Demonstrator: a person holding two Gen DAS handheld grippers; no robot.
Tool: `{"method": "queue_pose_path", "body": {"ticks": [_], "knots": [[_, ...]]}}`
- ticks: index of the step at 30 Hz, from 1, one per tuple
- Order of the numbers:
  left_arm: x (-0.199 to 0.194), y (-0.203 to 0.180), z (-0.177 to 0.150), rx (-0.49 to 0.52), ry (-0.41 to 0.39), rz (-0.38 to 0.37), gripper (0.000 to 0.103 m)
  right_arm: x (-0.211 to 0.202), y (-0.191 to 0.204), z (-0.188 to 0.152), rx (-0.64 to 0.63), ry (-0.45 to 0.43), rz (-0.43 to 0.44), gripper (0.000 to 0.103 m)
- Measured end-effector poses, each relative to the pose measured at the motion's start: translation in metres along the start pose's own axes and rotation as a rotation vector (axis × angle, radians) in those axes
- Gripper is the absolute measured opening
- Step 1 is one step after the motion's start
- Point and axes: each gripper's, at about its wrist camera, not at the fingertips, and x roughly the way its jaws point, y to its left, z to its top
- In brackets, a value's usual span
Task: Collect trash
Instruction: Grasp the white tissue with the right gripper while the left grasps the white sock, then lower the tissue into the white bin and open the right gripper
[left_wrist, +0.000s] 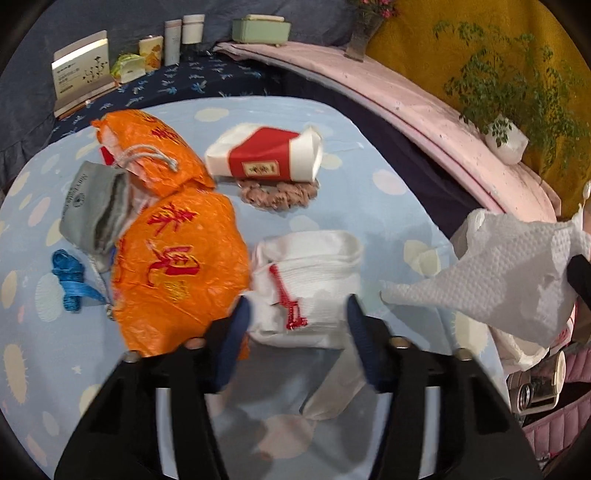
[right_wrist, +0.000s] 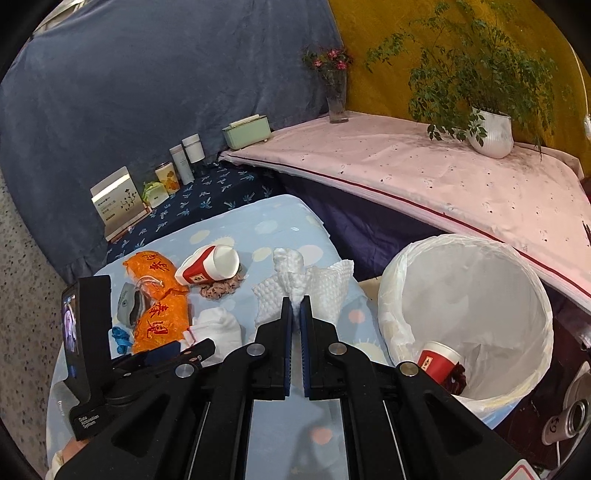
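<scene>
The bin (right_wrist: 532, 295), lined in white and standing off the table's (right_wrist: 258, 218) 3 o'clock edge, already holds 1 red-and-white cup (right_wrist: 439, 360) and something dark red beside it, so I judge the job is begun but far from finished. Going down in size over what is left on the blue spotted cloth: the orange bag (left_wrist: 177, 266) lies at 9 o'clock, with a grey pouch (left_wrist: 94, 210) touching its far side; a squashed red-and-white cup (left_wrist: 266, 155) lies at 12 o'clock on a brown scrunchie (left_wrist: 279, 194); a folded white cloth (left_wrist: 310, 280) with red stitching sits near the middle; a blue strap (left_wrist: 72, 282) lies at the far 9 o'clock side. The right claw (right_wrist: 295, 306) is clamped tight on a crumpled paper towel (right_wrist: 306, 284), held above the table toward the bin but not yet over it. The left claw (left_wrist: 297, 321) straddles the white cloth, half closed; its pads seem not yet to press on it. Which of the remaining things count as trash I cannot tell for certain; the flattened cup looks the likeliest.
</scene>
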Motion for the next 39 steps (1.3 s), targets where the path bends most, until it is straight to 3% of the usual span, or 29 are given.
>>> {"method": "queue_pose_path", "body": {"ticks": [2,4,14,27,39], "knots": [[0.004,-0.004,-0.002,0.010,0.011,0.000,0.018,0.001,-0.003,-0.002,0.005,0.002,0.000,0.004],[0.002,-0.008,-0.003,0.025,0.006,-0.006,0.012,0.001,-0.006,-0.003,0.008,0.000,0.000,0.004],[-0.027,-0.049,0.010,0.084,-0.048,-0.104,0.011,-0.021,-0.034,0.016,0.034,-0.068,-0.015,0.004],[-0.058,-0.147,0.033,0.225,-0.121,-0.234,0.011,-0.053,-0.110,0.047,0.066,-0.155,-0.149,0.004],[-0.049,-0.212,0.034,0.302,-0.101,-0.299,0.011,-0.062,-0.152,0.048,0.087,-0.155,-0.205,0.004]]}}
